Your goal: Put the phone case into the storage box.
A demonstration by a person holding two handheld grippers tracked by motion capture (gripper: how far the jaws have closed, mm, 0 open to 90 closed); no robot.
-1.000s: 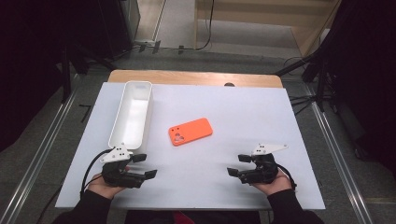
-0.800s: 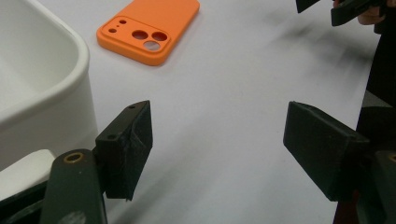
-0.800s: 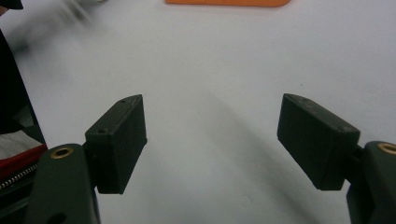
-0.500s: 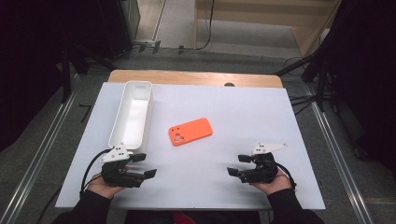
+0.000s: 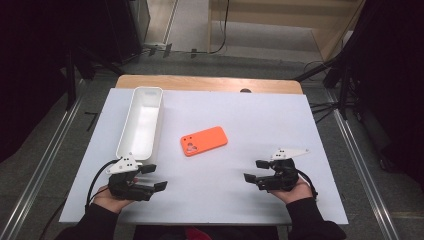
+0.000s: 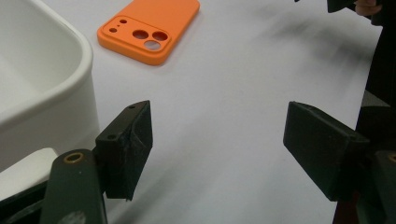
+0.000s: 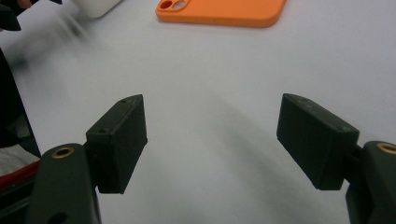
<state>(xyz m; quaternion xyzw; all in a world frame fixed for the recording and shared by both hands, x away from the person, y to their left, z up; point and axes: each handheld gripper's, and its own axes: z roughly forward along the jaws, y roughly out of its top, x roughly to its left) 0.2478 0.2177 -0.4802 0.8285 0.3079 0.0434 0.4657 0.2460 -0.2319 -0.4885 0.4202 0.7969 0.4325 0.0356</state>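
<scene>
Resting released on the surface [image 5: 240,120], both tools — left tool [image 5: 153,178], right tool [image 5: 255,171] — had not yet reached the orange phone case [image 5: 204,140].

A white sheet [image 5: 280,120] covers the wooden table [image 5: 200,82].

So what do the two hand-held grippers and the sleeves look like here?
Both the left hand-held gripper and the right hand-held gripper are black, with blocky rectangular jaws and brass-coloured pivot rings. Each carries a pale three-cornered plate and trails a black cable. The sleeves are black.
</scene>
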